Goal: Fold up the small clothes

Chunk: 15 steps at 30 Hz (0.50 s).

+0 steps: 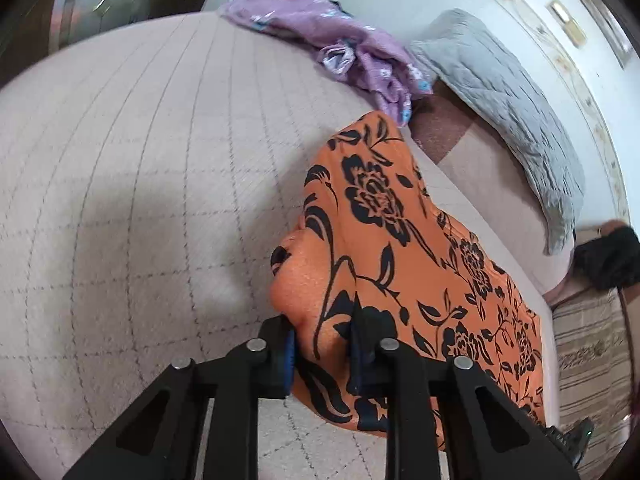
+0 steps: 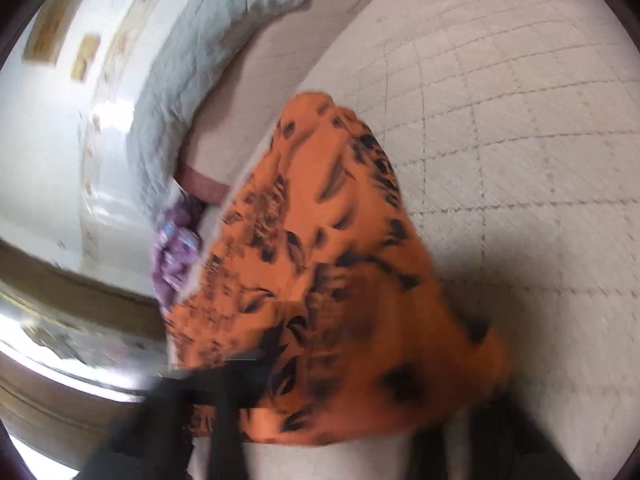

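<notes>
- Gripping the orange cloth (image 1: 384,240) in my left tongs (image 1: 322,354), I hold it above the quilted bed (image 1: 140,160).
- My right tongs (image 2: 224,384) are blurred; I cannot tell their grip.
- Purple cloth (image 1: 340,44) lies by the grey pillow (image 1: 500,92).

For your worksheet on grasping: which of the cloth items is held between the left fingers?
The orange black-flowered garment; the purple garment and grey quilt lie untouched farther back.
</notes>
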Motion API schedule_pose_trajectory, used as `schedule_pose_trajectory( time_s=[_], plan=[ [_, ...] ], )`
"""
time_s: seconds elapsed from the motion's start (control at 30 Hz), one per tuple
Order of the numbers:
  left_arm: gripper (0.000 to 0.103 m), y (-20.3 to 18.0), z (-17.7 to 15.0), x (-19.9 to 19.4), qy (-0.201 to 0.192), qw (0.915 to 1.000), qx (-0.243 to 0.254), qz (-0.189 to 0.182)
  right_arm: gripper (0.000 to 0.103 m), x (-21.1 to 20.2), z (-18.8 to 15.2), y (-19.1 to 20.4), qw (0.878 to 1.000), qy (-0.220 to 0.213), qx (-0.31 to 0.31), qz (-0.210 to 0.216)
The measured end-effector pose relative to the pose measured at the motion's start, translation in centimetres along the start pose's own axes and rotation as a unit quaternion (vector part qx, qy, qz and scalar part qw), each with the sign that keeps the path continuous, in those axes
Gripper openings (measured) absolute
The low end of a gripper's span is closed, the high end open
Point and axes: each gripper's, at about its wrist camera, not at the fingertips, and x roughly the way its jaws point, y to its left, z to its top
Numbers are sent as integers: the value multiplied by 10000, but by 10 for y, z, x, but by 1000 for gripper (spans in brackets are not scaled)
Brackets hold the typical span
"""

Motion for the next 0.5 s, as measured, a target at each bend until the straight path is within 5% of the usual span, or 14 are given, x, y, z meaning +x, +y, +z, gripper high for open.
schedule_pose_trajectory(
  time_s=[0.23, 0.33, 0.43, 0.5],
  plan=[
    [18, -5, -3, -36, -64, 9990, -31, -450, 13, -42, 1, 41, 9936, -756, -834, 10],
    [19, -14, -17, -46, 93, 9991, 209, -363, 13, -61, 4, 39, 9906, -1061, -863, -78],
    [24, -12, -24, -26, 591, 9976, 319, 151, 13, -56, 9, 16, 9945, -887, -467, -298],
    [37, 4, -20, -14, 903, 9957, -85, 201, 14, -40, 10, 3, 9966, -529, -259, -570]
  ],
)
